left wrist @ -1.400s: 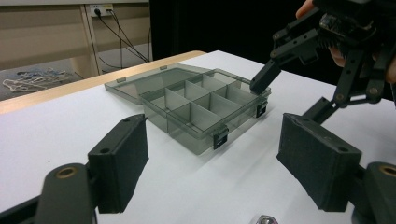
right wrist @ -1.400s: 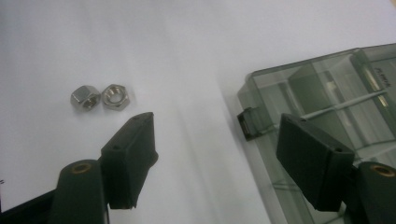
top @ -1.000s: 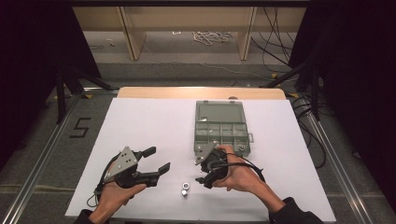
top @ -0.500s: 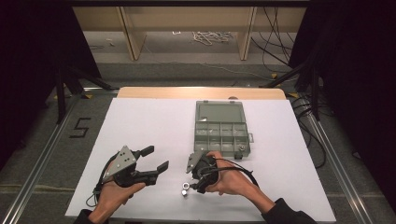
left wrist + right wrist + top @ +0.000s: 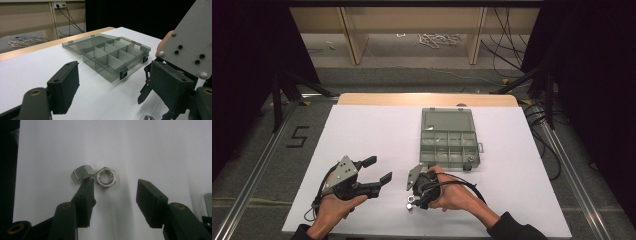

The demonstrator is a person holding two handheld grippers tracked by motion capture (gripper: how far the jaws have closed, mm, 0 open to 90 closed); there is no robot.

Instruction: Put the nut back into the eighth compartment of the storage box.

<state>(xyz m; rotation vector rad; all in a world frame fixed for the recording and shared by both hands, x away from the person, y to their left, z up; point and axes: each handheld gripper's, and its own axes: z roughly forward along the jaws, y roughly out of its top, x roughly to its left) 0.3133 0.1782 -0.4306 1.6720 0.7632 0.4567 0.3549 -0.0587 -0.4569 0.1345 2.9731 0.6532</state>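
Right tongs [image 5: 113, 192]: mine, matte black, blocky pads held apart over the nuts, low centre of the high view.
Flat nut [image 5: 106, 177]: shiny steel hexagon, threaded bore facing up, on the surface between my pads, nearer the left one.
Tipped nut [image 5: 81, 173]: same metal, standing on edge, touching the flat nut and my left pad's tip.
Left tongs [image 5: 377, 171]: spread wide, gripping nothing, lower left.
Box [image 5: 449, 139]: smoky clear plastic, square compartments, lid laid open, upper right of centre.
Surface [image 5: 372, 130]: smooth white.
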